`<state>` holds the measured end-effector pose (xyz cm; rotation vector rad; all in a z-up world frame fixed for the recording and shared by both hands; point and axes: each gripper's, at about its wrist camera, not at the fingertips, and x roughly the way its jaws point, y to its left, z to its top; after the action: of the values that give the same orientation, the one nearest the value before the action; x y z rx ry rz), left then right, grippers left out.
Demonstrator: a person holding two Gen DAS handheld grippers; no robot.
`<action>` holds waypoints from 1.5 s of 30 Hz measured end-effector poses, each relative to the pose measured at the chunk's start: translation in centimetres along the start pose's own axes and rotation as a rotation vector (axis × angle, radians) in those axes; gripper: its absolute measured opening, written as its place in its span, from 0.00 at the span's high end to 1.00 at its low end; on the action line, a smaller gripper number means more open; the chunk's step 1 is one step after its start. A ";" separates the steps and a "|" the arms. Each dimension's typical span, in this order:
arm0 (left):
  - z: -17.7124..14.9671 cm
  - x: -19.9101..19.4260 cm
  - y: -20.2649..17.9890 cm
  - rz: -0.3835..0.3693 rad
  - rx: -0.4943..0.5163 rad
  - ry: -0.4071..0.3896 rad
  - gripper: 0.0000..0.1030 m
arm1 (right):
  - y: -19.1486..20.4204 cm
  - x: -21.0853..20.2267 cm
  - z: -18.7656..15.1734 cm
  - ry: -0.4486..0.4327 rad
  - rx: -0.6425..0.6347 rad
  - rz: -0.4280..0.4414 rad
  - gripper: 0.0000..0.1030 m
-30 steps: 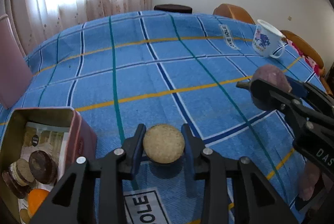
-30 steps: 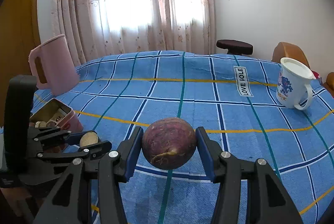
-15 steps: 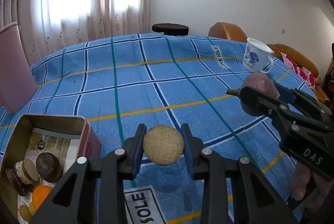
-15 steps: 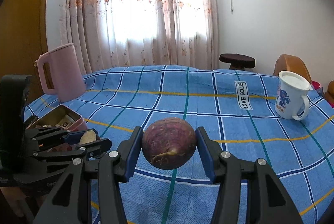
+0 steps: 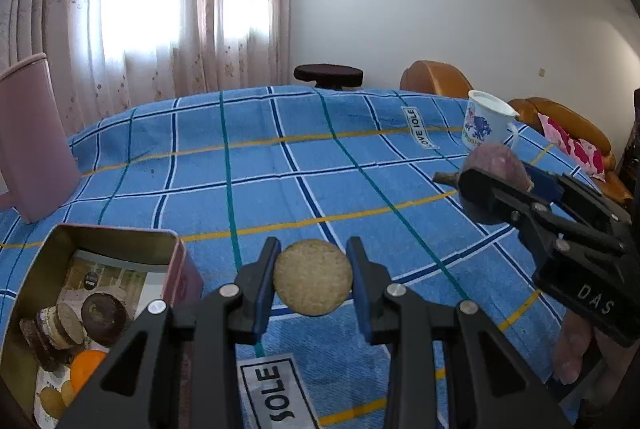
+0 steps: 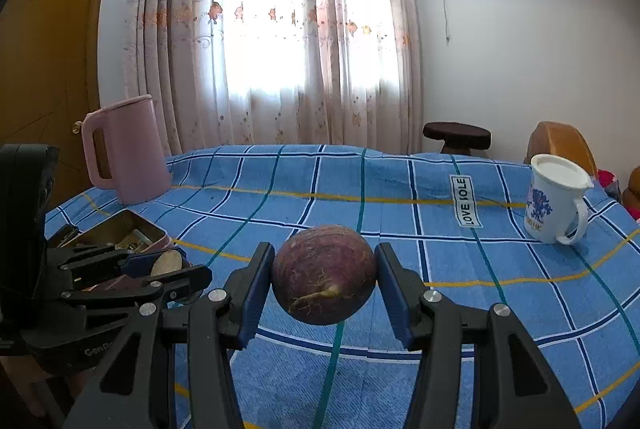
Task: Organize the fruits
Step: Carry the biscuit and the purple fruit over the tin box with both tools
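Note:
My left gripper is shut on a round tan fruit and holds it above the blue checked tablecloth. My right gripper is shut on a round purple fruit with a rooty stem, also lifted. In the left wrist view the right gripper with the purple fruit is at the right. In the right wrist view the left gripper with the tan fruit is at the left. An open pink tin at the lower left holds round pieces and an orange fruit.
A pink jug stands at the far left of the table. A white mug with a blue print stands at the right. A dark stool and orange chairs lie beyond the table, with a curtained window behind.
Both grippers have risen and tilted up with their fruits still held; the views show more wall and curtain and less table than before.

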<state>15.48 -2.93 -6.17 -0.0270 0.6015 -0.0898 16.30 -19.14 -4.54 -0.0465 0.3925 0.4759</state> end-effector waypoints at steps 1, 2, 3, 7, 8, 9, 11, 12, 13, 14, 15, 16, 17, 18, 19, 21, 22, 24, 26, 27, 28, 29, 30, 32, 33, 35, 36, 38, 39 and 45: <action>-0.1 -0.2 -0.1 0.005 0.001 -0.008 0.66 | 0.1 -0.1 0.0 -0.006 -0.001 0.000 0.48; -0.1 -0.4 -0.1 0.009 0.002 -0.017 0.66 | 0.1 -0.3 0.0 -0.013 -0.004 -0.001 0.48; -0.1 -0.6 -0.2 0.013 0.003 -0.026 0.66 | 0.2 -0.3 0.1 -0.020 -0.008 -0.002 0.48; -0.2 -1.3 -0.3 0.024 0.009 -0.057 0.66 | 0.6 -0.8 0.0 -0.044 -0.026 -0.006 0.48; -0.2 -1.4 -0.3 0.027 0.009 -0.063 0.66 | 0.6 -0.9 0.0 -0.048 -0.028 -0.005 0.48; -0.2 -1.6 -0.3 0.029 0.010 -0.070 0.66 | 0.6 -1.0 0.0 -0.051 -0.029 -0.005 0.48; -0.3 -1.8 -0.3 0.031 0.009 -0.080 0.66 | 0.6 -1.1 0.0 -0.058 -0.030 -0.005 0.48; -0.4 -2.0 -0.3 0.030 0.008 -0.086 0.66 | 0.6 -1.2 0.0 -0.061 -0.031 -0.005 0.48; -0.4 -2.1 -0.3 0.030 0.007 -0.089 0.66 | 0.7 -1.3 0.0 -0.065 -0.034 -0.003 0.48; -0.5 -2.2 -0.2 0.030 0.006 -0.094 0.66 | 0.8 -1.4 -0.1 -0.069 -0.036 -0.003 0.48; -0.5 -2.3 -0.2 0.030 0.005 -0.097 0.66 | 0.9 -1.5 -0.1 -0.072 -0.039 -0.004 0.48; -0.6 -2.5 -0.1 0.029 0.003 -0.102 0.66 | 1.0 -1.7 -0.1 -0.076 -0.042 -0.003 0.48; -0.7 -2.7 -0.2 0.029 0.003 -0.106 0.66 | 1.1 -1.8 -0.2 -0.080 -0.045 -0.002 0.48; -0.7 -2.9 -0.2 0.029 0.002 -0.111 0.66 | 1.3 -1.9 -0.2 -0.082 -0.047 -0.001 0.48; -0.8 -3.0 -0.1 0.029 0.002 -0.116 0.66 | 1.4 -2.0 -0.3 -0.085 -0.050 -0.001 0.48; -0.9 -3.3 -0.2 0.029 0.003 -0.123 0.66 | 1.5 -2.2 -0.4 -0.091 -0.053 0.001 0.48; -1.0 -3.4 -0.2 0.028 0.003 -0.128 0.66 | 1.6 -2.3 -0.4 -0.092 -0.053 0.002 0.48; -1.0 -3.7 -0.1 0.030 0.001 -0.138 0.66 | 1.6 -2.4 -0.5 -0.094 -0.054 0.002 0.48; -1.1 -3.9 0.0 0.029 0.000 -0.149 0.66 | 1.7 -2.6 -0.5 -0.098 -0.055 0.002 0.48; -1.2 -4.0 0.1 0.029 -0.001 -0.155 0.66 | 1.8 -2.6 -0.5 -0.099 -0.055 0.003 0.48; -1.3 -4.2 0.1 0.029 -0.002 -0.160 0.66 | 1.8 -2.7 -0.6 -0.100 -0.056 0.003 0.48; -1.4 -4.3 0.1 0.029 -0.002 -0.166 0.66 | 1.9 -2.8 -0.6 -0.103 -0.057 0.002 0.48; -1.4 -4.5 0.1 0.028 -0.002 -0.173 0.66 | 1.8 -2.8 -0.6 -0.107 -0.058 0.003 0.48; -1.4 -4.7 0.1 0.029 -0.001 -0.183 0.66 | 1.9 -3.0 -0.7 -0.111 -0.062 0.007 0.48; -1.4 -4.7 0.1 0.030 0.000 -0.189 0.66 | 2.0 -3.0 -0.7 -0.111 -0.063 0.006 0.48; -1.5 -4.9 0.1 0.029 0.002 -0.198 0.66 | 2.1 -3.0 -0.7 -0.113 -0.065 0.006 0.48; -1.5 -5.1 0.1 0.029 0.002 -0.205 0.66 | 2.2 -3.1 -0.7 -0.115 -0.066 0.006 0.48; -1.7 -5.3 0.1 0.027 0.003 -0.209 0.66 | 2.3 -3.2 -0.8 -0.117 -0.070 0.006 0.48; -1.8 -5.5 0.1 0.028 0.002 -0.218 0.66 | 2.4 -3.3 -0.8 -0.118 -0.072 0.006 0.48; -2.0 -6.1 0.2 0.025 -0.002 -0.238 0.66 | 3.2 -3.7 -0.9 -0.132 -0.088 0.011 0.48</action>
<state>9.34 -2.14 -4.42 -0.0312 0.3644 -0.0608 11.56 -18.02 -3.82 -0.0976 0.2419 0.5041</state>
